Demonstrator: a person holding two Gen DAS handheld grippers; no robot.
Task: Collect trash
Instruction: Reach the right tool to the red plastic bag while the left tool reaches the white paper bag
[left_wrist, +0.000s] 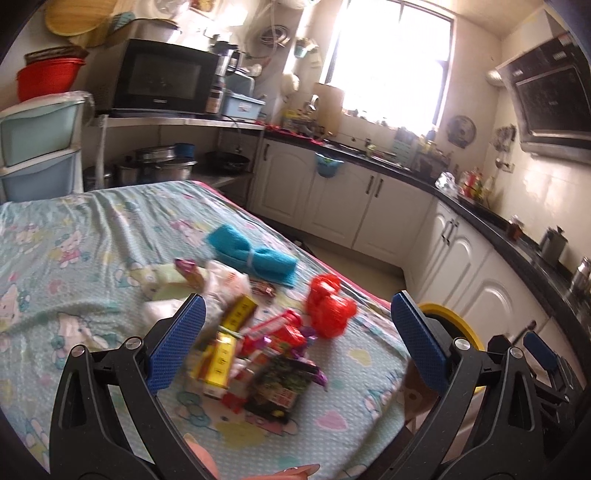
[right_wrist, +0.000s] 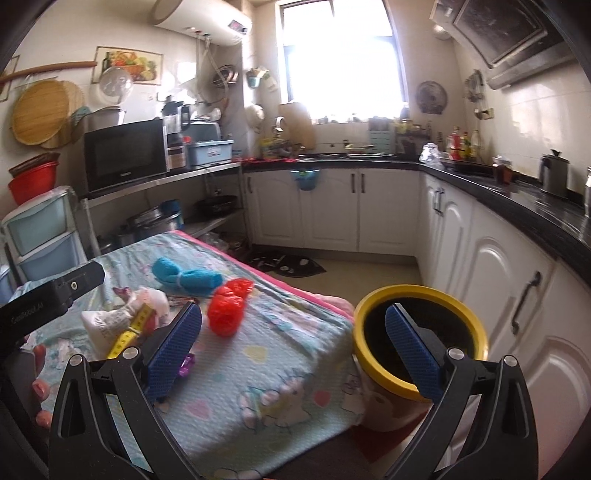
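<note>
Left tongs (left_wrist: 297, 339) spread wide, nothing between the pads; we hover them above the wrapper pile (left_wrist: 258, 354) on the cloth-covered bench (left_wrist: 74, 258). Pile sits near the bench's front edge: yellow box (left_wrist: 221, 354), red packets, a dark packet (left_wrist: 282, 391), white crumpled paper (left_wrist: 225, 284) behind. Left-wrist view is blurred, so we cannot tell exactly which piece lies on top.

Risks here, in our judgement:
- Loose, overlapping wrappers: closing on one may drag its neighbours and scatter them, or push them off the front edge.
- Flat packets lie flush on soft cloth; the pads could pinch the cloth along with the trash and pull the whole lot.
- Blue towel roll (left_wrist: 255, 258) lies just behind the pile. It does not look like trash; a careless reach could take it.

Red bag (right_wrist: 227, 310) sits apart, right of the pile, crumpled and light; likely to slip or spring out of a shallow pinch.

Right tongs (right_wrist: 293, 349) also released and empty, hanging between bench corner and bin (right_wrist: 417, 384). Bin, yellow-rimmed, stands just beside the bench's right corner, lower than the top. A drop released early could land on the floor; the wide tongs could knock the rim.
</note>
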